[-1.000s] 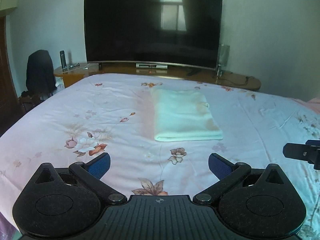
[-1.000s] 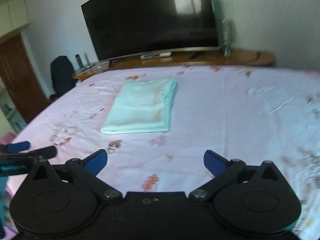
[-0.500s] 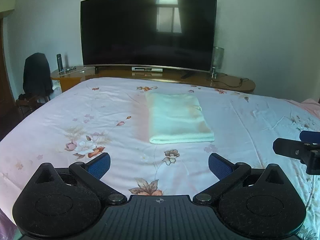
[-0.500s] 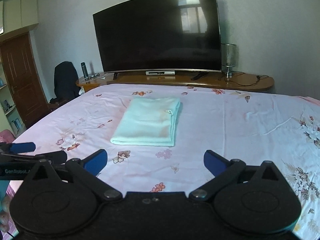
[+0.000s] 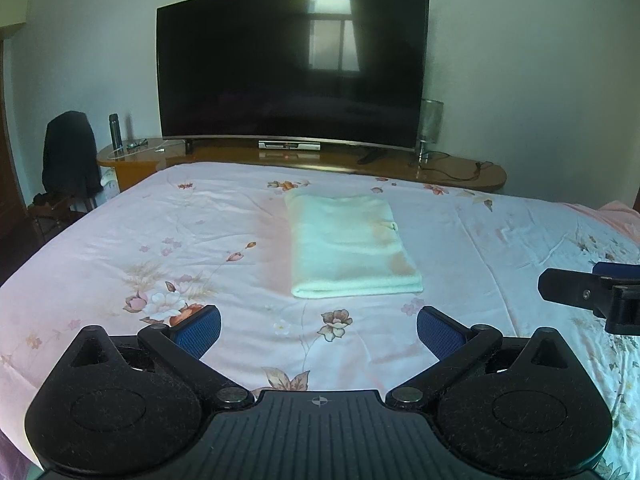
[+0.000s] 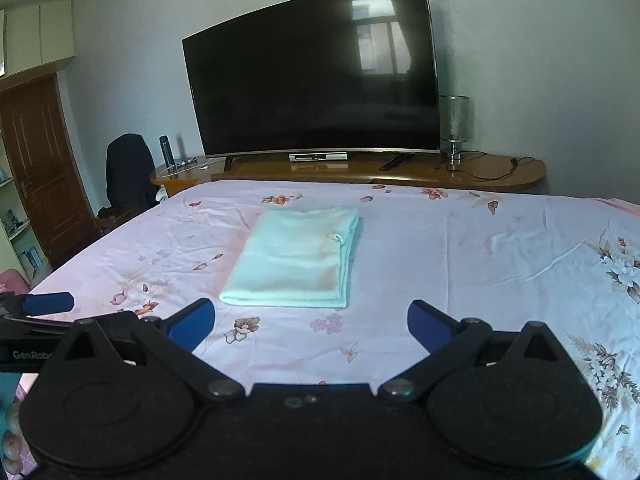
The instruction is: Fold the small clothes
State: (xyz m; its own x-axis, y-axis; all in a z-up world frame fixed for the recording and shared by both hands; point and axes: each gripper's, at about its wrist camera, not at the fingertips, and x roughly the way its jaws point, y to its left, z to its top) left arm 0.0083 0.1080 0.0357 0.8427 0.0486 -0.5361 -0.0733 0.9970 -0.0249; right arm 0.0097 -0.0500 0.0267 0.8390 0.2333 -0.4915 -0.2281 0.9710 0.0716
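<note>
A pale mint cloth (image 5: 348, 246) lies folded into a neat rectangle on the pink floral bedsheet (image 5: 160, 240); it also shows in the right wrist view (image 6: 296, 258). My left gripper (image 5: 318, 330) is open and empty, held above the sheet nearer than the cloth. My right gripper (image 6: 310, 326) is open and empty, also short of the cloth's near edge. A finger of the right gripper shows at the right edge of the left wrist view (image 5: 576, 290). A finger of the left gripper shows at the left edge of the right wrist view (image 6: 48, 304).
A large dark TV (image 5: 292, 68) stands on a long wooden console (image 5: 440, 170) beyond the bed's far edge. A chair with a dark jacket (image 5: 70, 156) is at the far left. A brown door (image 6: 40, 168) is on the left wall.
Both grippers have drawn back and tilted up from the cloth, so more of the wall and TV shows. The folded cloth has not moved. Both stay open.
</note>
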